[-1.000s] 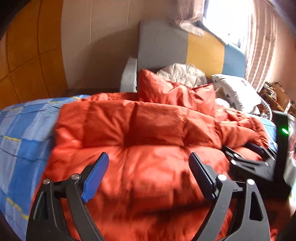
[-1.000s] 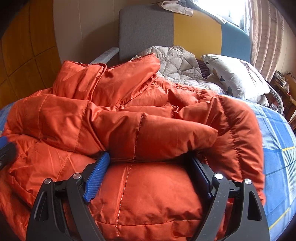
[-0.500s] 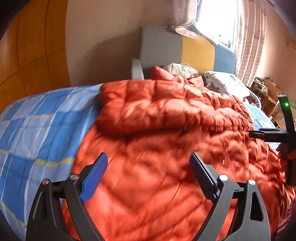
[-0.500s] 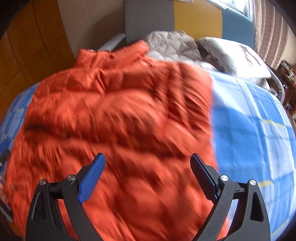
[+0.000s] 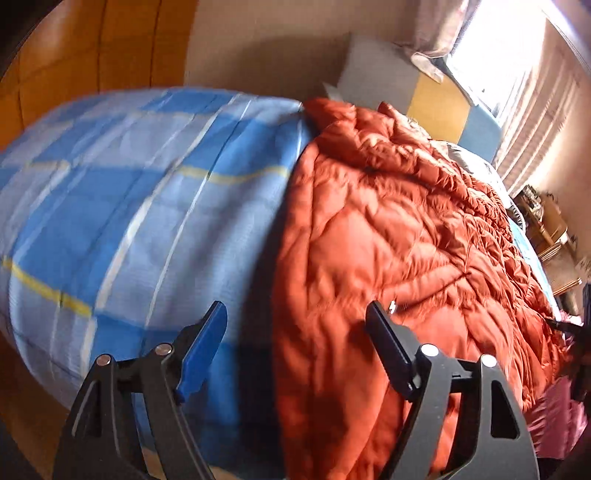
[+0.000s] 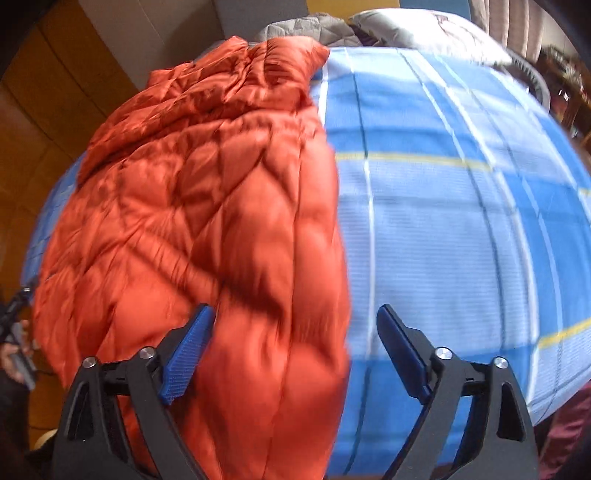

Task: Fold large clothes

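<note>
We hold both claws spread over the jacket's side edges.
Our left claw (image 5: 297,326) and right claw (image 6: 295,325), jaws just narrowing yet clear of cloth, each straddle one long edge of the orange jacket (image 6: 207,206), which lies lengthwise on the blue checked bed (image 6: 461,221), collar toward the pillow (image 6: 417,33).

The jacket (image 5: 399,236) is made of orange quilted cloth with a slight sheen, puffed and creased along its stitched seams. The bedsheet (image 5: 140,206) is seen as matt woven cloth, checked in blue with thin white and yellow lines. The left gripper (image 5: 295,350) is built of matt black plastic with small bright metal pins; one ribbed blue pad is seen on the right gripper (image 6: 291,343). The wall panels (image 5: 74,55) look like smooth, glossy wood.
</note>
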